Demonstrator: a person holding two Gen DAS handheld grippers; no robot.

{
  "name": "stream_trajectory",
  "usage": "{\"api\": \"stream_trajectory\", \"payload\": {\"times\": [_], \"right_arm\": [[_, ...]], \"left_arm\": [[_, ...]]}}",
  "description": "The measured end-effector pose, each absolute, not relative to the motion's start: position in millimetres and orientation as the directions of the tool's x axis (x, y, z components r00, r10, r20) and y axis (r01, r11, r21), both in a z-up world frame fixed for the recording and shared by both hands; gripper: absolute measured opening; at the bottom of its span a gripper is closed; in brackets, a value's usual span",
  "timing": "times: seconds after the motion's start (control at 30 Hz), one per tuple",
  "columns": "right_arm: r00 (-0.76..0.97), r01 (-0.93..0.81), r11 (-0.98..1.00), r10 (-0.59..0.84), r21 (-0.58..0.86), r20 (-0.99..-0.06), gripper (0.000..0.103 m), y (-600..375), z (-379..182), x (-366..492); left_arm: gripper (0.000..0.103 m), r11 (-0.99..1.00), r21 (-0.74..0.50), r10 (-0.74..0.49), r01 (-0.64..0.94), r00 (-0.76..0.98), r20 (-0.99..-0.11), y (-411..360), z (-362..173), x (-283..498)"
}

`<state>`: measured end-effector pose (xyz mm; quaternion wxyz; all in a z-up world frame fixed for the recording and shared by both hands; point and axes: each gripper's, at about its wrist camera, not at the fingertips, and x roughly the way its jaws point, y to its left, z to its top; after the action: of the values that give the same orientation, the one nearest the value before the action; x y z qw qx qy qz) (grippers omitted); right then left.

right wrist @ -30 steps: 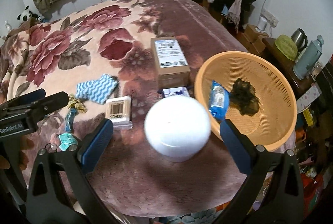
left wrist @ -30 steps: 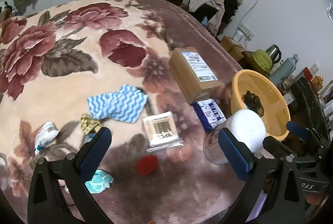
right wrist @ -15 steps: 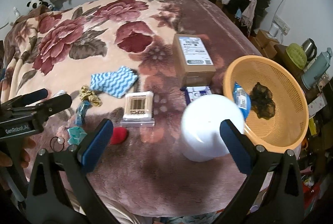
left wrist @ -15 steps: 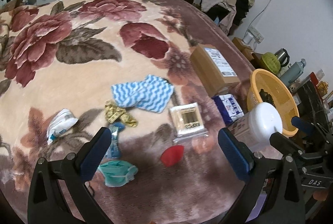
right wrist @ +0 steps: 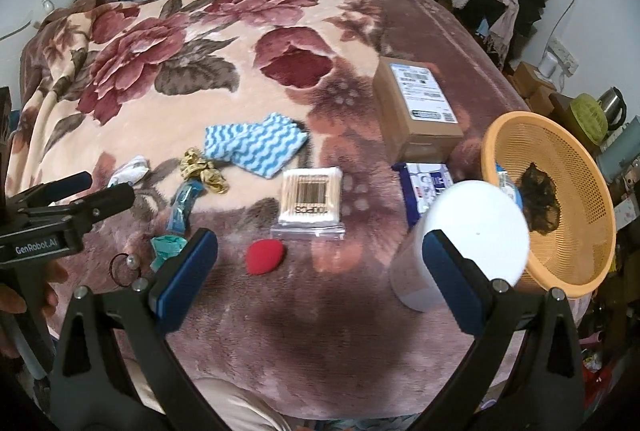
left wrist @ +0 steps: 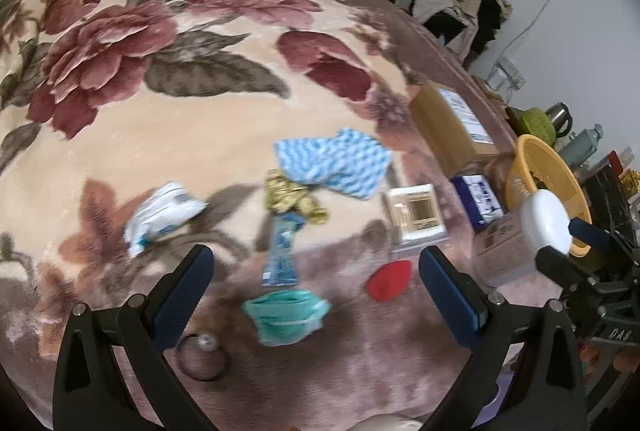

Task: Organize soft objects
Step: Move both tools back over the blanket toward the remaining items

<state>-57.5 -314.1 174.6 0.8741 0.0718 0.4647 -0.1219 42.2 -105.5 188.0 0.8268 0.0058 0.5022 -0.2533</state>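
Soft items lie on the floral blanket [left wrist: 200, 135]: a blue-white wavy cloth [left wrist: 334, 161] [right wrist: 256, 147], a gold scrunchie [left wrist: 294, 199] [right wrist: 202, 171], a teal mask [left wrist: 286, 315] [right wrist: 168, 247], a red sponge [left wrist: 390, 279] [right wrist: 265, 257], a white pack [left wrist: 164, 215]. An orange basket [right wrist: 576, 271] [left wrist: 528, 167] at the right holds a black hairnet [right wrist: 538, 195]. My left gripper [left wrist: 316, 295] is open above the mask. My right gripper [right wrist: 320, 279] is open near the red sponge.
A white-lidded jar [right wrist: 464, 239] [left wrist: 536, 231] stands beside the basket. A cardboard box [right wrist: 416, 115], a cotton swab bag [right wrist: 312, 201], a blue tissue pack [right wrist: 424, 187], a blue sachet [left wrist: 282, 251] and a hair tie [left wrist: 200, 355] lie on the bed.
Both grippers have swung left, away from the basket and jar. The left view now centres on the mask and scrunchie. Both stay open.
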Motion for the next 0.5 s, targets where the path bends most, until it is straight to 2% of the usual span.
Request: {"api": "stream_trajectory", "payload": {"times": [0.5], "right_arm": [[0.491, 0.218, 0.974, -0.058, 0.058, -0.869, 0.103, -276.6, 132.3, -35.2]], "left_arm": [[0.102, 0.908, -0.241, -0.353, 0.343, 0.316, -0.88, -51.4, 131.5, 48.0]]}}
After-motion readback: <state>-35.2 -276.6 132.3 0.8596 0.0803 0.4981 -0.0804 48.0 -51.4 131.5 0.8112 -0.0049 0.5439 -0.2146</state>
